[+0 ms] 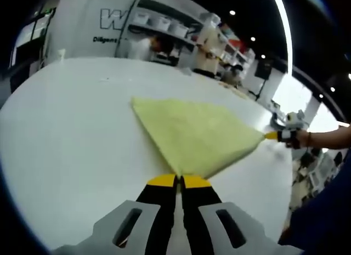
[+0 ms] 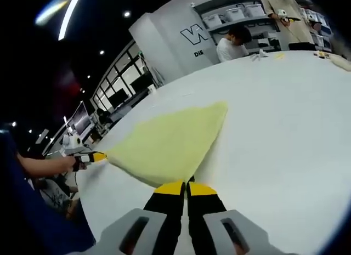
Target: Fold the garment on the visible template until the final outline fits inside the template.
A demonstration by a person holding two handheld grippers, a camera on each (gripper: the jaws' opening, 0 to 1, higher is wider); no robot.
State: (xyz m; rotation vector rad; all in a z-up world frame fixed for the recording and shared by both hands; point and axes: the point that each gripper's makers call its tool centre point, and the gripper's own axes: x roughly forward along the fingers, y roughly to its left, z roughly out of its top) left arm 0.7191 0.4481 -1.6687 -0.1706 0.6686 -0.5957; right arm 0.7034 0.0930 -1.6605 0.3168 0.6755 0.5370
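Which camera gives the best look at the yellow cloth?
The left gripper view: the yellow cloth spreads wide near centre, all corners visible. The right gripper view shows the same cloth smaller and off toward the left.

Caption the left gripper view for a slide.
Left gripper shut on a corner of the yellow cloth on the white table; right gripper grips the opposite corner.

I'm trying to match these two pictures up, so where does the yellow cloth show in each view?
Left gripper view: yellow cloth at centre, one corner pinched in that gripper's shut jaws, the right gripper at its right corner.
Right gripper view: cloth left of centre, the left gripper at its left corner.
Shared landmark: the white table.
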